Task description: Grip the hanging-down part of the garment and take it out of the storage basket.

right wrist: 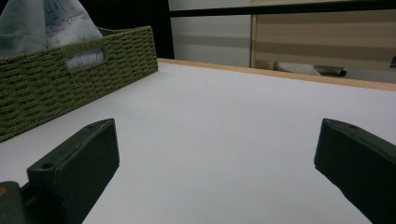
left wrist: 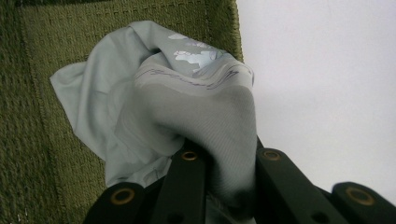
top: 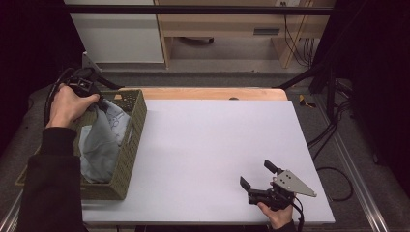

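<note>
Both grippers are black: the left gripper (left wrist: 219, 186) has flat bars with brass-ringed screw holes — a black cable loops behind it. The right gripper (top: 258, 175) carries a grey three-cornered plate. Sleeves are black.

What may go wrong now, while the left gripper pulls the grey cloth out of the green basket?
1. The left gripper pinches only a bunched fold of the grey cloth; the fold might slip out as it rises.
2. Much of the cloth lies inside the woven basket, so it may drag on the rim and tip or shift the basket, which already overhangs the table's left edge.
3. The right gripper rests open and far away, too far to steady the basket.
</note>
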A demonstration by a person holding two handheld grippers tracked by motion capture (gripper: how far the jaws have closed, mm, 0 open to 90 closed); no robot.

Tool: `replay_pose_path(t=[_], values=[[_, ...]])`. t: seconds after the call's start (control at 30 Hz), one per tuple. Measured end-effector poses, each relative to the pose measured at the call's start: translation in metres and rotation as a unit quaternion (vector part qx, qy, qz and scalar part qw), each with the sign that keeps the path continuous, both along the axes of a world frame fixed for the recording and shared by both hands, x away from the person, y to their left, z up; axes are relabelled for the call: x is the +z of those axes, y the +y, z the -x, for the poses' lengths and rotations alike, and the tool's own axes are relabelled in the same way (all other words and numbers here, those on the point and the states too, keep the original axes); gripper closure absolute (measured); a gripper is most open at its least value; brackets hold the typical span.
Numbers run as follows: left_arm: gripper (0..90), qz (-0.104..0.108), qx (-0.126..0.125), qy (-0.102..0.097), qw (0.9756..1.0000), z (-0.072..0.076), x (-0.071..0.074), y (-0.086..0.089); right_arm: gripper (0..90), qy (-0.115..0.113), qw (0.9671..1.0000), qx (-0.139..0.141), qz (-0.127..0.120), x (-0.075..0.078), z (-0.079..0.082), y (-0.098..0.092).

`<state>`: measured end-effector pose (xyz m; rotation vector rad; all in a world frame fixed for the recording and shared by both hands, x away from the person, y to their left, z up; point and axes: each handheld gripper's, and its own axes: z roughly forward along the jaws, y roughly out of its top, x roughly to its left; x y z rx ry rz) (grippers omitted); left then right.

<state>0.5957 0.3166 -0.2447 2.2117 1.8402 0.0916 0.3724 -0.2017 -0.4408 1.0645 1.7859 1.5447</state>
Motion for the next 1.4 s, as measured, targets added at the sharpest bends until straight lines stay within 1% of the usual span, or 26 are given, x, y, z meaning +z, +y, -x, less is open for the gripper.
replay_pose_path(t=[0.17, 0.33, 0.53, 0.57, 0.6, 0.63, 0.7, 0.73, 0.77, 0.8, 0.87, 0.93, 0.97, 1.0, 1.03, 1.07, 1.13, 1.2, 1.23, 1.27, 1.4], values=[[84.9, -0.001, 0.001, 0.001, 1.0000, 0.000, 0.001, 0.001, 0.4, 0.002, 1.0000, 0.002, 0.000, 0.000, 0.000, 0.000], [84.9, -0.001, -0.002, -0.002, 1.0000, 0.001, 0.003, 0.001, 0.4, 0.003, 1.0000, -0.003, -0.002, 0.000, 0.000, -0.001], [84.9, -0.002, -0.002, -0.009, 1.0000, 0.005, 0.011, 0.003, 0.3, 0.002, 1.0000, 0.000, -0.001, 0.000, -0.001, -0.001], [84.9, 0.000, -0.002, -0.013, 0.9999, 0.006, 0.013, 0.003, 0.4, 0.003, 1.0000, 0.000, 0.001, 0.000, -0.001, -0.001], [84.9, 0.001, -0.001, -0.016, 0.9999, 0.007, 0.015, 0.003, 0.4, 0.005, 1.0000, 0.001, -0.003, 0.000, -0.001, 0.000], [84.9, 0.000, -0.002, -0.019, 0.9998, 0.009, 0.018, 0.003, 0.4, 0.003, 1.0000, 0.002, 0.001, -0.001, -0.001, -0.001], [84.9, -0.002, -0.003, -0.022, 0.9998, 0.010, 0.023, 0.003, 0.4, 0.005, 1.0000, 0.001, 0.001, -0.001, -0.002, -0.001], [84.9, -0.001, 0.001, -0.026, 0.9997, 0.012, 0.027, 0.003, 0.4, 0.004, 1.0000, 0.001, 0.001, -0.001, -0.002, 0.000], [84.9, -0.002, -0.003, -0.030, 0.9996, 0.013, 0.032, 0.004, 0.4, 0.003, 1.0000, 0.003, 0.002, -0.001, -0.002, 0.000], [84.9, 0.001, 0.003, -0.034, 0.9994, 0.015, 0.035, 0.004, 0.4, 0.006, 1.0000, 0.003, 0.001, -0.001, -0.002, 0.000], [84.9, 0.001, 0.004, -0.039, 0.9992, 0.018, 0.043, 0.005, 0.4, 0.007, 1.0000, 0.002, 0.001, -0.002, -0.003, 0.000], [84.9, 0.000, 0.005, -0.043, 0.9991, 0.020, 0.048, 0.005, 0.4, 0.009, 1.0000, 0.000, 0.000, -0.002, -0.003, 0.000], [84.9, 0.000, 0.005, -0.043, 0.9991, 0.020, 0.048, 0.005, 0.4, 0.009, 1.0000, 0.000, 0.000, -0.002, -0.003, 0.000], [84.9, -0.002, 0.006, -0.047, 0.9989, 0.023, 0.054, 0.005, 0.4, 0.005, 1.0000, 0.006, 0.004, -0.002, -0.003, -0.001], [84.9, -0.003, 0.005, -0.048, 0.9988, 0.024, 0.057, 0.005, 0.4, 0.005, 1.0000, 0.005, 0.002, -0.002, -0.003, -0.001], [85.0, -0.003, 0.005, -0.048, 0.9988, 0.024, 0.057, 0.005, 0.4, 0.007, 1.0000, 0.004, 0.002, -0.001, -0.002, 0.000], [84.9, -0.004, 0.007, -0.058, 0.9983, 0.028, 0.067, 0.005, 0.3, 0.007, 1.0000, 0.005, 0.003, -0.001, -0.002, 0.000], [84.9, -0.005, 0.005, -0.063, 0.9980, 0.030, 0.072, 0.005, 0.4, 0.008, 1.0000, 0.004, 0.002, -0.001, -0.003, 0.000], [85.0, -0.005, 0.005, -0.063, 0.9980, 0.030, 0.072, 0.005, 0.4, 0.007, 1.0000, 0.005, 0.002, -0.001, -0.003, 0.000], [85.0, -0.005, 0.003, -0.070, 0.9975, 0.032, 0.077, 0.004, 0.4, 0.009, 0.9999, 0.004, 0.002, -0.001, -0.003, 0.000], [85.0, -0.007, 0.000, -0.082, 0.9966, 0.038, 0.090, 0.002, 0.4, 0.008, 0.9999, 0.006, 0.002, -0.001, -0.004, 0.001]])
